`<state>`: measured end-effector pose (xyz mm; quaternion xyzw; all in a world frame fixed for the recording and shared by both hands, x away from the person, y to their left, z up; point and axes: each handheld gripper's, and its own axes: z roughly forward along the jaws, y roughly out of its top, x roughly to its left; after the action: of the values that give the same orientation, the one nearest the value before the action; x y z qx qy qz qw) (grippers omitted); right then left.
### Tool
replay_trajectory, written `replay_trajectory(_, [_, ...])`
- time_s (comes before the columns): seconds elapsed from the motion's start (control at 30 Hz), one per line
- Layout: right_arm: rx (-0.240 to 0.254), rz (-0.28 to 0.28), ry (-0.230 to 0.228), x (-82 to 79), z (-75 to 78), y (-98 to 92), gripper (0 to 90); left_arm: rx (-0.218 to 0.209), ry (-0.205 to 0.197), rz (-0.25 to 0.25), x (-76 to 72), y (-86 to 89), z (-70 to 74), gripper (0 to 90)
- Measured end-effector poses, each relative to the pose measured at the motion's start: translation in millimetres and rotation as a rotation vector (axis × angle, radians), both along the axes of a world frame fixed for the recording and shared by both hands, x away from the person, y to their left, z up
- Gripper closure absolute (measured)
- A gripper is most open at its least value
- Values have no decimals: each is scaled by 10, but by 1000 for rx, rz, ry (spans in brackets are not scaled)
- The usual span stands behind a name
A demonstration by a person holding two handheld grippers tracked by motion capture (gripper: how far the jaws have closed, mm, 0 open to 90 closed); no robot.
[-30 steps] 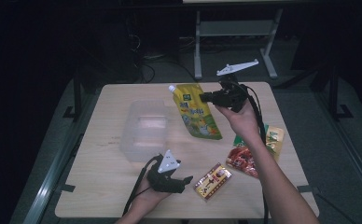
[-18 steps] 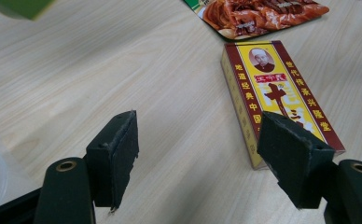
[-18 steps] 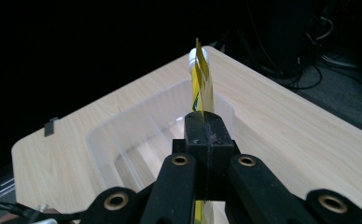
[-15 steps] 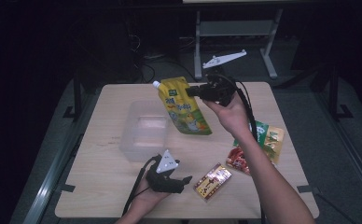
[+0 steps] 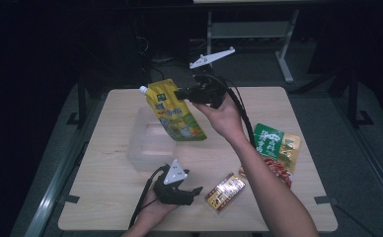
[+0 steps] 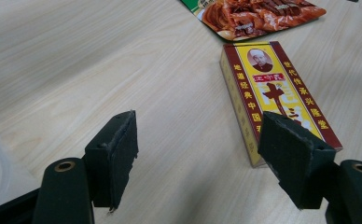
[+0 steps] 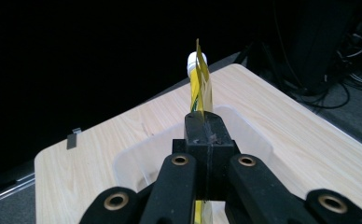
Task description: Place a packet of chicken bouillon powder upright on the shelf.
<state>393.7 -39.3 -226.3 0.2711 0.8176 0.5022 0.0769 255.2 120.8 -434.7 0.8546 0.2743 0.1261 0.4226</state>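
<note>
The far edge of the room is dark, and past the pale wood-grain table (image 5: pixel 298 106) little can be made out beyond a metal frame and some cables. The right gripper (image 5: pixel 179 93) is clamped on the yellow spouted drink pouch with a white cap (image 5: pixel 172 111), holding it in the air above the clear, shallow plastic tub (image 5: pixel 142 148) at the table's left middle. In the high view the pouch hangs flat-on, its printed face legible as green and cartoon shapes, though the lettering is too small to read. The right gripper view sees the same pouch (image 7: pixel 200 86) edge-on, a thin glossy sliver pinched between the shut black jaws, with the tub's (image 7: pixel 137 161) rounded, frosted rim below it; the pouch's lower part is hidden behind the jaws.

The left gripper (image 5: pixel 195 190) rests low near the table's front edge, its jaws standing wide with nothing between them. Its own view shows rough foam pads (image 6: pixel 121 149) and, just past the right one, a red and yellow cardboard box with a small portrait (image 6: pixel 274 93), partly covered by that pad. Above it lies a glossy packet picturing reddish food (image 6: pixel 258 16), cut off by the frame. From above, that packet (image 5: pixel 278 170) overlaps a green and gold sachet (image 5: pixel 273 140), partly under the person's right forearm.
</note>
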Motion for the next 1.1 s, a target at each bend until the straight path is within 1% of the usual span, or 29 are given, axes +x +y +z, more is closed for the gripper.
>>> replay_trajectory(0.07, [1,4,0,6,-2,31,900,0,0,-1,-1,0,0,281])
replay_trajectory(0.17, [7,16,1,23,-10,129,900,3,-4,-6,-1,7,7,281])
replay_trajectory(0.2, [5,19,-1,32,-16,161,900,-10,-4,-1,-3,4,5,281])
replay_trajectory(0.3, [17,36,7,75,-68,306,900,-21,1,5,-5,16,11,281])
replay_trajectory(0.33, [17,36,7,75,-68,306,900,-21,1,5,-5,16,11,281])
replay_trajectory(0.4, [18,46,18,109,-125,421,900,-18,-4,3,-2,27,16,281])
replay_trajectory(0.43, [18,46,18,109,-125,421,900,-18,-4,3,-2,27,16,281])
replay_trajectory(0.47, [21,52,27,135,-170,500,900,-24,-2,3,-3,29,15,281])
replay_trajectory(0.5, [21,54,29,145,-194,538,900,-30,-7,5,-1,27,14,281])
replay_trajectory(0.53, [21,54,29,145,-194,538,900,-30,-7,5,-1,27,14,281])
replay_trajectory(0.57, [26,59,34,167,-242,612,900,-22,-7,2,2,36,16,281])
replay_trajectory(0.6, [29,58,38,178,-265,647,900,-25,-5,4,0,37,16,281])
replay_trajectory(0.7, [32,60,41,199,-309,709,900,-28,-3,5,-1,40,16,281])
replay_trajectory(0.73, [35,62,44,210,-329,736,900,-28,-11,5,3,42,17,281])
replay_trajectory(0.8, [48,53,48,228,-372,784,900,-31,-10,6,1,43,18,281])
replay_trajectory(0.83, [54,47,51,245,-422,824,900,-34,-10,6,-1,45,20,281])
replay_trajectory(0.87, [55,46,51,252,-449,839,900,-20,-13,-1,4,57,27,281])
replay_trajectory(0.9, [55,46,51,252,-449,839,900,-20,-13,-1,4,57,27,281])
replay_trajectory(0.97, [63,36,56,255,-509,860,900,-20,-12,0,5,64,32,281])
replay_trajectory(1.0, [68,31,58,256,-544,866,900,-28,-10,4,3,63,31,281])
replay_trajectory(1.03, [75,21,60,251,-620,873,900,-26,-11,6,3,65,33,281])
replay_trajectory(1.07, [75,21,60,251,-620,873,900,-24,-9,6,3,67,35,281])
replay_trajectory(1.1, [73,16,60,254,-703,870,900,-24,-10,6,3,66,33,281])
